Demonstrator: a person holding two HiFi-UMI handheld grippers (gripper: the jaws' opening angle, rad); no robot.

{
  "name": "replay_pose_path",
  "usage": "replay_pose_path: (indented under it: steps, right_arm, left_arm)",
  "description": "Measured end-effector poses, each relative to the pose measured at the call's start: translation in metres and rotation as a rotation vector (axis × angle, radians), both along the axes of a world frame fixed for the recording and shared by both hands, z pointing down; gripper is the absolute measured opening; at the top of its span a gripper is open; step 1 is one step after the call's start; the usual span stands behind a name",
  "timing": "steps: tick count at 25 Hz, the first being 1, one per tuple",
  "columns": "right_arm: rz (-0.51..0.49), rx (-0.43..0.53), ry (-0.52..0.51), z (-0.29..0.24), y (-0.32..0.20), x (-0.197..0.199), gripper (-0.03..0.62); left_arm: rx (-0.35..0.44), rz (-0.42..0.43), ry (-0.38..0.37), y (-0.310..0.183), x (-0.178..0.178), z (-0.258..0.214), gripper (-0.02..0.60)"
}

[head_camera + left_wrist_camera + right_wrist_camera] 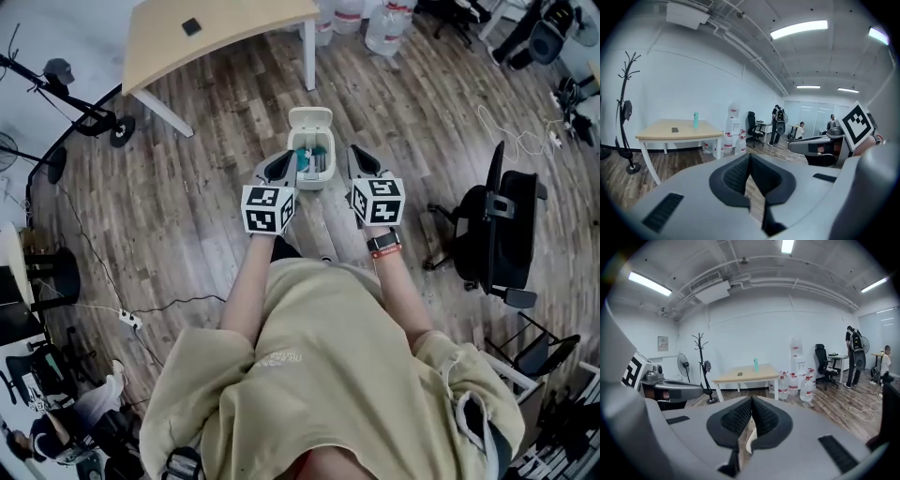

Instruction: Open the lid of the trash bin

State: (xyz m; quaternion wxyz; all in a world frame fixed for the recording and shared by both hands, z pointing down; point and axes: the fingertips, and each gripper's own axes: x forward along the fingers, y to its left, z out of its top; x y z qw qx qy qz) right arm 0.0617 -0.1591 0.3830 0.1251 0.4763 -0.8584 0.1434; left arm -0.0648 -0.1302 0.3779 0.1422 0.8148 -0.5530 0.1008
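Bare floor (187, 187) both sides of the trash bin (310, 120); table (216, 37) beyond it, office chair (502, 234) well right of me.

Wood-plank floor (187, 169). Pale wooden table (216, 33) on white legs, carrying a small dark object (191, 26) and a teal bottle (755, 364). Large water jugs (384, 28) grouped beside the table. Black office chair (502, 230) well apart. Coat stand (701, 366) near a fan (683, 363). White power strip (128, 319) on floor.

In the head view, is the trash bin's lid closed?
No, the lid stands raised at the far side of the trash bin, and the bin's inside shows.
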Motion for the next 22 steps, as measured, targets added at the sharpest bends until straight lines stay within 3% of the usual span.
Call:
replay_pose_path:
  steps: [10, 16, 22]
  right_arm:
    - [0.022, 0.208, -0.088, -0.075, 0.019, 0.020, 0.014]
    - [0.041, 0.235, -0.107, -0.083, 0.027, 0.021, 0.014]
    - [0.044, 0.220, -0.122, -0.084, 0.026, 0.022, 0.014]
  left_arm:
    - [0.177, -0.009, -0.016, 0.020, 0.020, -0.067, 0.024]
    - [0.223, -0.030, -0.023, 0.028, 0.017, -0.084, 0.025]
    - [0.219, -0.020, -0.017, 0.027, 0.019, -0.086, 0.024]
